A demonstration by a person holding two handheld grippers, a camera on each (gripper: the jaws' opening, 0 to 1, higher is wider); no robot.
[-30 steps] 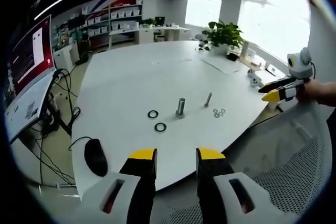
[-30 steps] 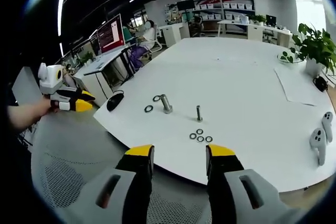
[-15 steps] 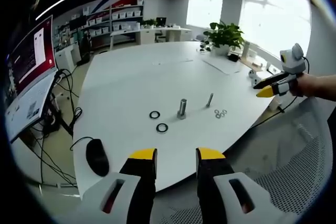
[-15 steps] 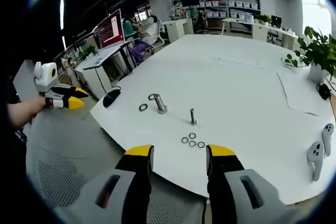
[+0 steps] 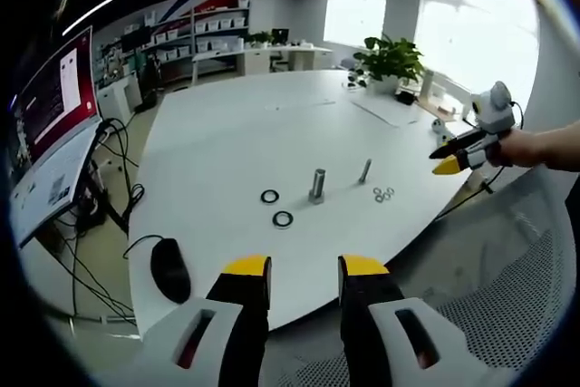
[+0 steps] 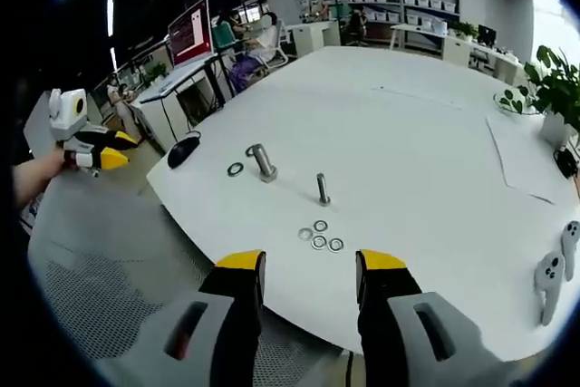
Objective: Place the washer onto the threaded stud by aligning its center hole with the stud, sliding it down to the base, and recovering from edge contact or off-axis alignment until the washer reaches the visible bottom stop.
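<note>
A thin threaded stud (image 5: 364, 170) (image 6: 322, 188) stands upright on the white table (image 5: 236, 133) (image 6: 426, 142). Three small washers (image 5: 381, 194) (image 6: 319, 236) lie flat beside it. A thicker bolt (image 5: 317, 185) (image 6: 263, 162) stands nearby, with two larger washers (image 5: 276, 208) lying by it, one of them (image 6: 235, 169) left of the bolt. My left gripper (image 5: 304, 269) (image 6: 95, 149) is open and empty, off the table's edge. My right gripper (image 6: 310, 265) (image 5: 453, 159) is open and empty, just short of the small washers.
A black mouse (image 5: 169, 270) (image 6: 183, 149) lies near the table edge. A potted plant (image 5: 385, 61) (image 6: 553, 88), a paper sheet (image 6: 526, 160) and white controllers (image 6: 551, 274) sit at the far side. A mesh chair (image 5: 507, 314) is below the grippers. A monitor (image 5: 50, 106) stands beside the table.
My right gripper has come forward towards the table edge, so the stud and small washers sit nearer to it. The left gripper has barely moved.
</note>
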